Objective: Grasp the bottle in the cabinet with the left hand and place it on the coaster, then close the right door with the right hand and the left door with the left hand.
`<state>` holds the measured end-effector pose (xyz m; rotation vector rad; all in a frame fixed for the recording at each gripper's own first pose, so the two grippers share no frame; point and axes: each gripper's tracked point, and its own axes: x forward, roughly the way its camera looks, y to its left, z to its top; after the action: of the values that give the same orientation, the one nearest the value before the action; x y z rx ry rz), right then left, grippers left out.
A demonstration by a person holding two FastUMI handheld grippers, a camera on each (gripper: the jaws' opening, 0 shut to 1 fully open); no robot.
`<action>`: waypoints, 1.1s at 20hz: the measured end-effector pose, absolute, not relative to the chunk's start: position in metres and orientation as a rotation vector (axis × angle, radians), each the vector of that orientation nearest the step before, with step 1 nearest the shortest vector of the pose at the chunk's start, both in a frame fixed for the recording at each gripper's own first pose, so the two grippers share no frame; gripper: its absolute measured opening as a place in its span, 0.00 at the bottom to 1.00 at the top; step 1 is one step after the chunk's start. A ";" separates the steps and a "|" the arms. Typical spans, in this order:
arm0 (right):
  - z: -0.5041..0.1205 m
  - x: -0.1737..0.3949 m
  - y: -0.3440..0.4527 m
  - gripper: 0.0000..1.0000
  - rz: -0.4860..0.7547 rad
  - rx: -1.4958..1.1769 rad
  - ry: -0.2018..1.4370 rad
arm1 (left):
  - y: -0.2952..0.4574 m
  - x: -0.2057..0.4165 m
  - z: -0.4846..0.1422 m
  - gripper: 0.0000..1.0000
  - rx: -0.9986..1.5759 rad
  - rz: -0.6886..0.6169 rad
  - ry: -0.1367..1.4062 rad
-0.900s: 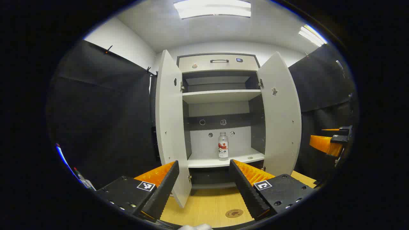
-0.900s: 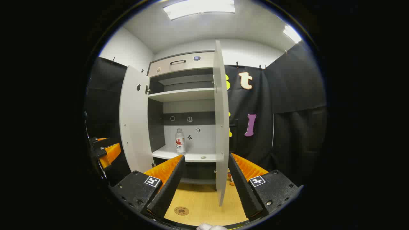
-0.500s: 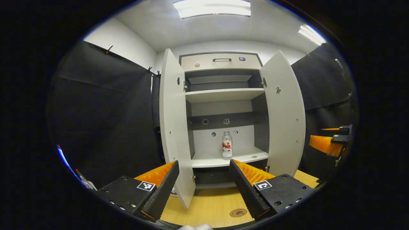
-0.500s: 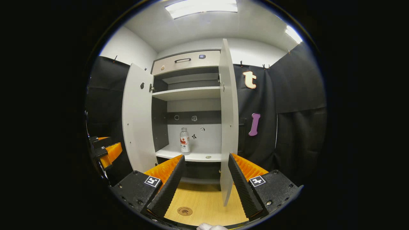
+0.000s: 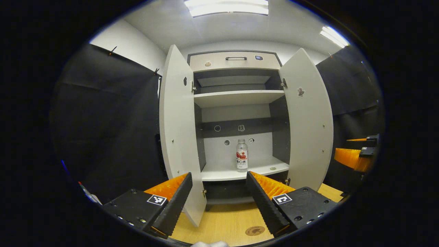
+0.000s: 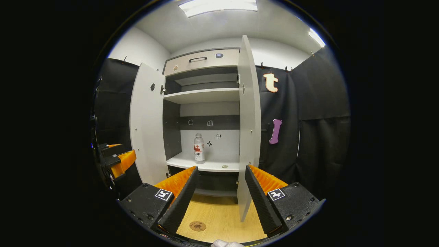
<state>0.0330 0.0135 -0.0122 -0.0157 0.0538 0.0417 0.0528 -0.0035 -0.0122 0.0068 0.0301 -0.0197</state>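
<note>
A clear bottle (image 5: 241, 155) with a red and white label stands upright on the lower shelf of the open cabinet (image 5: 236, 97), also seen as the bottle (image 6: 199, 148) in the right gripper view. Both doors stand wide: the left door (image 5: 176, 137) and the right door (image 5: 308, 127); in the right gripper view the right door (image 6: 248, 123) is nearly edge-on. A round brown coaster (image 5: 254, 230) lies on the wooden table, the same coaster (image 6: 197, 226) near the frame's bottom. My left gripper (image 5: 219, 178) is open, well short of the shelf. My right gripper (image 6: 221, 171) is open too.
The wooden table (image 5: 226, 223) runs in front of the cabinet. A small round disc (image 5: 272, 168) lies on the lower shelf right of the bottle. A drawer with a dark handle (image 5: 236, 58) tops the cabinet. Black cloth hangs on both sides.
Both views have drawn a little closer to the cabinet, which looks larger and higher. The bottle, doors and coaster have not moved; both grippers stay open.
</note>
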 end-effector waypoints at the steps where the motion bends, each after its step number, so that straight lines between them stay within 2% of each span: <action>1: -0.014 0.037 0.016 0.83 0.049 -0.013 0.063 | -0.007 0.062 -0.013 0.96 0.006 -0.029 0.031; 15: 0.015 0.073 0.021 0.83 0.040 -0.069 0.066 | -0.085 0.276 0.003 0.96 -0.018 -0.164 -0.073; 22: 0.025 0.076 0.026 0.84 0.042 -0.121 0.065 | -0.112 0.382 -0.025 0.96 -0.077 -0.147 -0.051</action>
<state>0.0758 0.0258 0.0245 -0.1214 0.0654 0.0418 0.3816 -0.1125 -0.0255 -0.0768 -0.0513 -0.1475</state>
